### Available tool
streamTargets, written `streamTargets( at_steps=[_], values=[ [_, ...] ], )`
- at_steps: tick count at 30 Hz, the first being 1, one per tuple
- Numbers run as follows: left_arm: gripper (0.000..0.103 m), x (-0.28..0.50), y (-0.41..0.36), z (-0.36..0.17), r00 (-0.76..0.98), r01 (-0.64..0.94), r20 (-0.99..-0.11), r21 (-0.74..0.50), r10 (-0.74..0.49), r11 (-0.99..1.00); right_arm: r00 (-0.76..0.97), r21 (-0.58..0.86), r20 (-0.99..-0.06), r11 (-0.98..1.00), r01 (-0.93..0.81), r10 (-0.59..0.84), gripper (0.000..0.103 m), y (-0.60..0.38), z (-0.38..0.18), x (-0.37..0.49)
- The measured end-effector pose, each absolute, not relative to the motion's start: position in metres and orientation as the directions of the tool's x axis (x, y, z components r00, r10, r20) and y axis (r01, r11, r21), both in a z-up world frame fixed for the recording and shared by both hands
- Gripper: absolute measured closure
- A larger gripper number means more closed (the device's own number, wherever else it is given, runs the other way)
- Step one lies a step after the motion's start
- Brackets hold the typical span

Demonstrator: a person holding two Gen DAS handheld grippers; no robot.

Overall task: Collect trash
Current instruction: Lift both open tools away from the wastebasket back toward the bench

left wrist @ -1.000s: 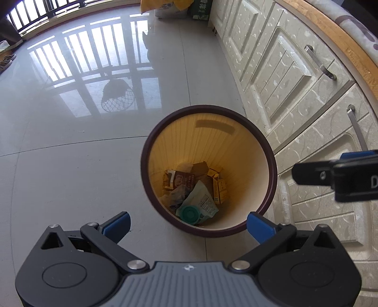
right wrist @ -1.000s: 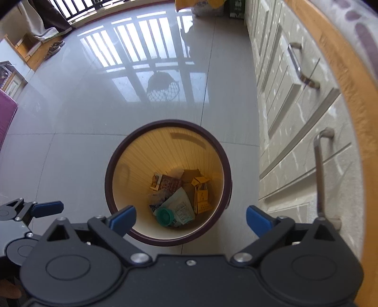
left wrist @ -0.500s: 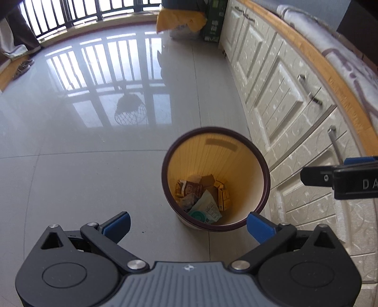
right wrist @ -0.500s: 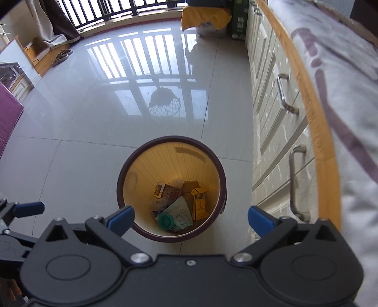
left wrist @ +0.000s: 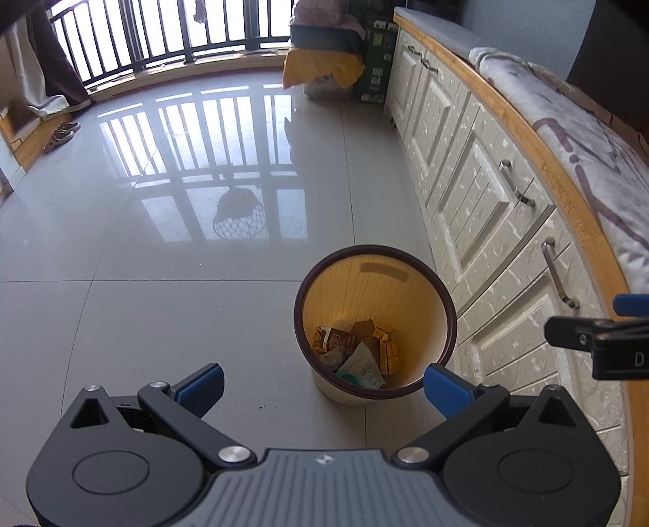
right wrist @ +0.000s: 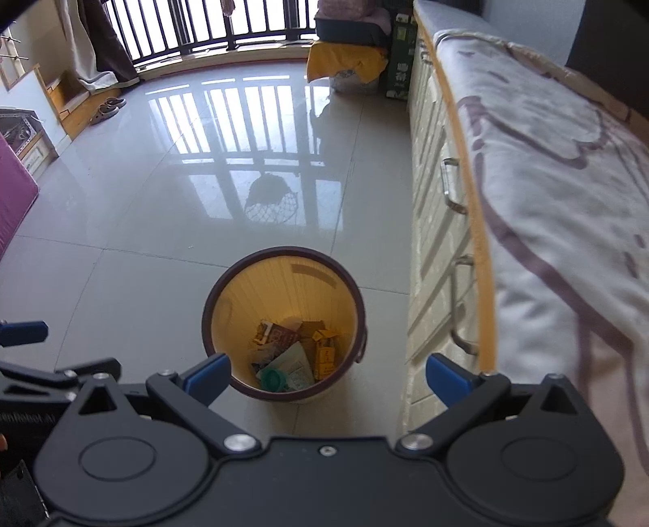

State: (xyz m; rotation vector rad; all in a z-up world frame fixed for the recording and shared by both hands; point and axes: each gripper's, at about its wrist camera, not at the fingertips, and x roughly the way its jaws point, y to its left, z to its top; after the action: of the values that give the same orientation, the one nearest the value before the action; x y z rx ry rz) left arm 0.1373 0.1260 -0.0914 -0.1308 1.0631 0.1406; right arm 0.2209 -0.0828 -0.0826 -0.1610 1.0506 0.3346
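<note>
Far left, a pair of shoes sits by the balcony railing, whose bars reflect off the glossy grey floor. My left gripper hangs above that floor, jaws spread wide, nothing between its two blue fingertips. One round bin stands on the tiles just beside the cabinets: dark maroon rim, ribbed yellow inside, with a pale label patch on its inner wall, no writing I can read. The trash lies at the bottom of it, a brown printed packet, yellow cartons, a white pouch and a green round lid, print too small to read. My right gripper is also wide open and empty, the bin showing between its fingers. In the left view its black body at the right edge shows a single white letter, "D". Right again, cream cabinets with metal bar handles, three countable in the left view, under a wooden edge, and a white blanket with purple lines on top
</note>
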Motion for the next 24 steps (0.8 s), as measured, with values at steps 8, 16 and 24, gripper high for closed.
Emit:
streamTargets(
  at_steps=[8, 16, 24],
  values=[
    [0.0, 0.127, 0.124, -0.073, 0.52, -0.187, -0.852, -0.042, 0.063, 0.981, 0.522, 0.003, -0.835, 0.949, -0.314, 0.175, 0.0, -0.097, -0.063, 0.199],
    [0.0, 0.121, 0.116, -0.051, 0.575, -0.182, -0.815, -0.038, 0.075, 0.983, 0.602, -0.038, -0.786, 0.961, -0.273, 0.14, 0.0, -0.112, -0.042, 0.184],
    [0.0, 0.119, 0.098, -0.025, 0.636, -0.146, -0.769, -0.035, 0.067, 0.989, 0.671, -0.046, -0.729, 0.969, -0.242, 0.133, 0.0, -0.131, -0.021, 0.175]
  ],
)
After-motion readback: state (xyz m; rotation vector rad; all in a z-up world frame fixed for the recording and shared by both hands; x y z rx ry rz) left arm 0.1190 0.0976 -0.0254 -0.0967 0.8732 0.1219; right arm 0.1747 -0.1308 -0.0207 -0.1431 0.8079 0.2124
